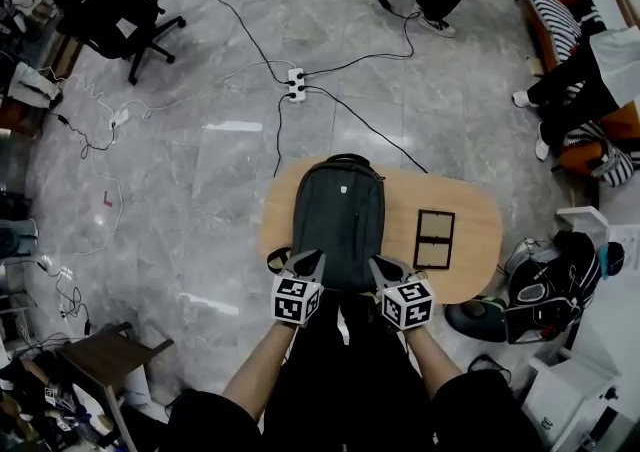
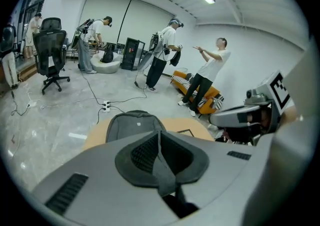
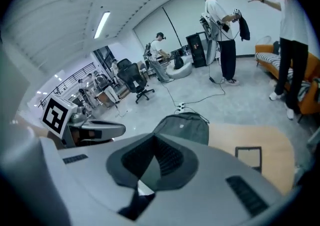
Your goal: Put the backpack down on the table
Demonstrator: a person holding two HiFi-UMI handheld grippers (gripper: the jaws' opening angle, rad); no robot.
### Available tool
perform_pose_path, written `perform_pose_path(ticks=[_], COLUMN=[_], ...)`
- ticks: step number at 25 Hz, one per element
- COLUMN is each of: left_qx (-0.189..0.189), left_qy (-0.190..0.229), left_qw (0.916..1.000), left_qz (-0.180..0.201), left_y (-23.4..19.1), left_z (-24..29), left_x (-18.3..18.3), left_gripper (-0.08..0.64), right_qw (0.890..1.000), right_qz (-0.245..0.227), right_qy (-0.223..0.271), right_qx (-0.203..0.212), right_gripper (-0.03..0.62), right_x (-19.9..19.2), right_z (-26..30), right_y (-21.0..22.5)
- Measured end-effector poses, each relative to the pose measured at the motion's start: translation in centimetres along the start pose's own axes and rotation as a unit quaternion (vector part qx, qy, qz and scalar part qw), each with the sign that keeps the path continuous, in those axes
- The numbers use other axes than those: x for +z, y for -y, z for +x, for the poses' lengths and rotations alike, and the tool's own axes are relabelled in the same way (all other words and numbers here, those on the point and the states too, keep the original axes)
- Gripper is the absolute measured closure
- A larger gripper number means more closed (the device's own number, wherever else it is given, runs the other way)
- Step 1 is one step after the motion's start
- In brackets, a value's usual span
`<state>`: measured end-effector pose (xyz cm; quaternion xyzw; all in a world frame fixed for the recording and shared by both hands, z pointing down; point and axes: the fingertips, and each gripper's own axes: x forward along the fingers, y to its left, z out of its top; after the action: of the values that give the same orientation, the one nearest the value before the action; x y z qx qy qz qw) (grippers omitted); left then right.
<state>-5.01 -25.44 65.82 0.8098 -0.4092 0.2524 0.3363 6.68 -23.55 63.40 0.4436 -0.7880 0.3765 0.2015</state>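
- Left gripper [image 2: 159, 134]: jaws closed tight, pads pinching a thin grey strap [image 2: 165, 177] that hangs below them. It looks like backpack webbing.
- Right gripper [image 3: 153, 139]: jaws also closed. A dark strap [image 3: 133, 201] runs out from under the pads, so I judge it pinched too.
- Backpack [image 1: 338, 210]: lies flat along the table [image 1: 470, 230] with its top at the far edge and its near end at the edge under both grippers. I cannot tell whether its full weight rests there.
- Risk 1: each hold is a narrow pinch on webbing. A strap could slide out of the pads, and that end of the pack would drop.
- Risk 2: the pack spans the whole depth of the table. A pull toward the person could drag the near end off the edge.
- Risk 3: the picture frame [image 1: 434, 238] lies just beside the pack on the right. A sideways swing could shove it.
- Risk 4: uneven strap tension could twist the pack when the jaws let go.
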Motion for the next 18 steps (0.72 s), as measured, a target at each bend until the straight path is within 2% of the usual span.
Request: perform_pose_path(ticks=[6, 11, 18], left_qx=[0.005, 0.007, -0.011], left_qy=[0.034, 0.058, 0.058], left_qw=[0.9992, 0.9977, 0.9982], left_qz=[-0.021, -0.035, -0.014], left_y=[1.4, 2.0, 2.9], left_z=[-2.5, -3.8, -4.2], left_x=[1.6, 2.8, 3.4], left_gripper=[0.532, 0.532, 0.532], right_qw=[0.999, 0.998, 0.997], right_qz=[-0.028, -0.052, -0.073], right_qy=[0.028, 0.031, 0.029], right_qx=[-0.009, -0.014, -0.021], right_gripper=[0.581, 0.583, 0.583], right_x=[1.8, 3.1, 3.6], right_z=[-1.9, -2.1, -2.1], right_y=[-1.9, -3.2, -4.3])
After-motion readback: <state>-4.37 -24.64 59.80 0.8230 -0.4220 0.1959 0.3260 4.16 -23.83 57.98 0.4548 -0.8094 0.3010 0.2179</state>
